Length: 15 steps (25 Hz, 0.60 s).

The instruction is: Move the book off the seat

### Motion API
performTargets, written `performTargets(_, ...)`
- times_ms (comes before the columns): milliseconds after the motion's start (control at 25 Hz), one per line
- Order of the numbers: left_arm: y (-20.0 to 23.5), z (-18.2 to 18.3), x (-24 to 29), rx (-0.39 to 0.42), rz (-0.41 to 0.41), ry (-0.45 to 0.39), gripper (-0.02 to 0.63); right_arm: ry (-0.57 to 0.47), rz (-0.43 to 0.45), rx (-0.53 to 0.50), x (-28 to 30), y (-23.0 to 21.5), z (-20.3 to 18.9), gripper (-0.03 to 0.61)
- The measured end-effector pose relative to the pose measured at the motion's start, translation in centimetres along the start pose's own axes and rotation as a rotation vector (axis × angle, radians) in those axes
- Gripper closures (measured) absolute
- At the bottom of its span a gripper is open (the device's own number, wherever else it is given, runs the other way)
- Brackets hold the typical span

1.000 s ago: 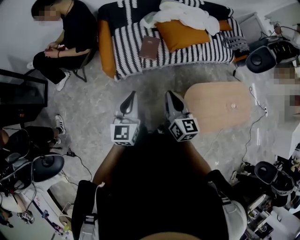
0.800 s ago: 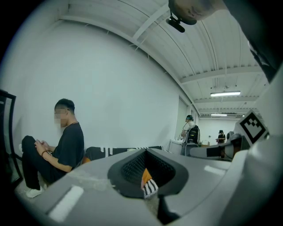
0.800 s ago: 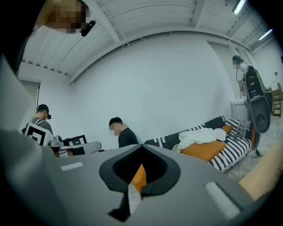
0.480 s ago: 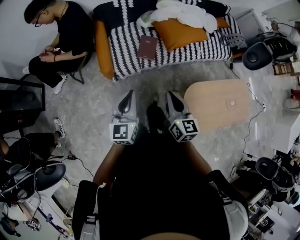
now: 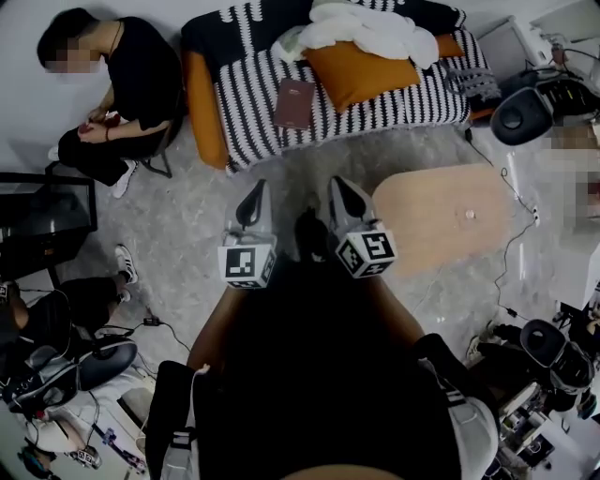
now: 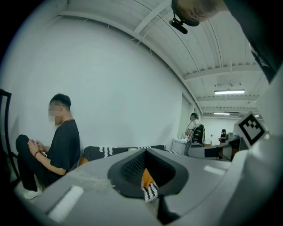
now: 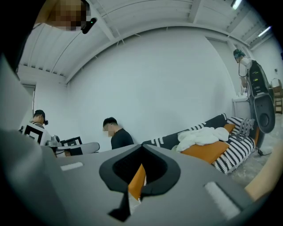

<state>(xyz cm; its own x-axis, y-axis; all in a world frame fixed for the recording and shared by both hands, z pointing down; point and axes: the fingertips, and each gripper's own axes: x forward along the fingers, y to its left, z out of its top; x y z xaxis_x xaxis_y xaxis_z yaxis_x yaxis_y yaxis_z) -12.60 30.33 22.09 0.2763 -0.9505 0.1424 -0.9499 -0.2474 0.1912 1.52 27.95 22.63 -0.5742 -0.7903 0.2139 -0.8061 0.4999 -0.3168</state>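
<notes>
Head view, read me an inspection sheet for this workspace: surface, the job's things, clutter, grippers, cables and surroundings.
Surface: black-and-white striped sofa seat, partly covered.
Job's things: dark brown rectangular book lies flat on the seat, left of the cushion, nothing touching it.
Clutter: orange cushion and crumpled white blanket on the sofa.
Grippers: left gripper and right gripper both shut and empty, over the floor short of the sofa.
Cables: thin cable on the grey floor, right of the oval wooden table.
Surroundings: seated person in black left of the sofa.
</notes>
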Motion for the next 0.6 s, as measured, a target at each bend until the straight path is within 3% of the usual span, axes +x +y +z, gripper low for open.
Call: performTargets(600, -1.0, 2.0, 11.7, 0.032, 0.009, 0.017, 0.607, 0.001, 0.016, 0.025, 6.7, -8.5, 3.9, 0.571)
